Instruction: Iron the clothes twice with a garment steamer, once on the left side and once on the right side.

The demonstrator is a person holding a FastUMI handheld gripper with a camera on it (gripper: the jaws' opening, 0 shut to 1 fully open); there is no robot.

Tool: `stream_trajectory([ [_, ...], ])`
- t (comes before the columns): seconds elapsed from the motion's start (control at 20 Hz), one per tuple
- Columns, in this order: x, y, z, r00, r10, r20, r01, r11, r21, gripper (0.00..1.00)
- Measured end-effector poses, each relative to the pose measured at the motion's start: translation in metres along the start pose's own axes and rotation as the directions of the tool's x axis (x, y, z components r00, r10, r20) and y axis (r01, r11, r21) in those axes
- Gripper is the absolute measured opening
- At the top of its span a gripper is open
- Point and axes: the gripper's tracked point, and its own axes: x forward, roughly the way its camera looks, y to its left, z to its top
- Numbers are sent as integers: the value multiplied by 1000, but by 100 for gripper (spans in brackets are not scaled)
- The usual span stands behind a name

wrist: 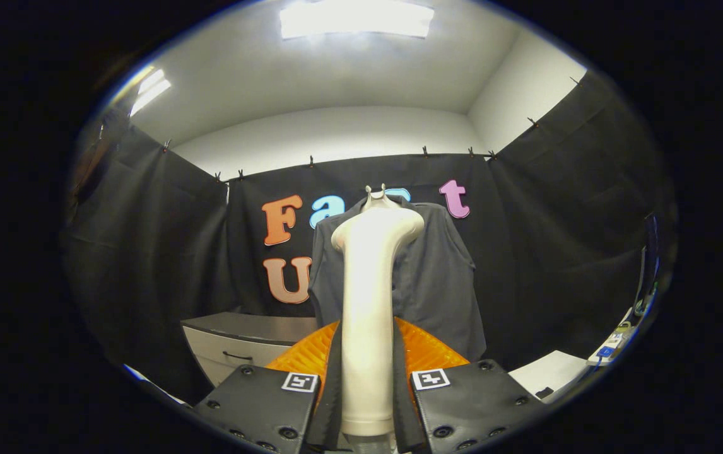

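Centrally, the cream garment steamer [368,315] stands upright between the fingers of the gripper [366,384], its long handle rising from the jaws and its head tilted toward the clothing ahead. Both fingers [260,403] press against the handle's lower part, so the jaws are clenched on the steamer. Just beyond the steamer's head hangs a dark grey shirt [431,277], its collar level with the head and its front facing the camera; whether the head touches the cloth cannot be told. Behind the shirt hangs the black cloth wall [147,252]. Lower down, beside the shirt's hem, stands a grey cabinet [241,347] with a drawer handle. On the opposite side lies a white tabletop [551,372].
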Motion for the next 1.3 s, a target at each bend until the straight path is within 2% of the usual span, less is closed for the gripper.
stream_trajectory([
  [1.3, -3, 12, 5, 1000, 20, 1, -20, 1000, 0, 40],
])
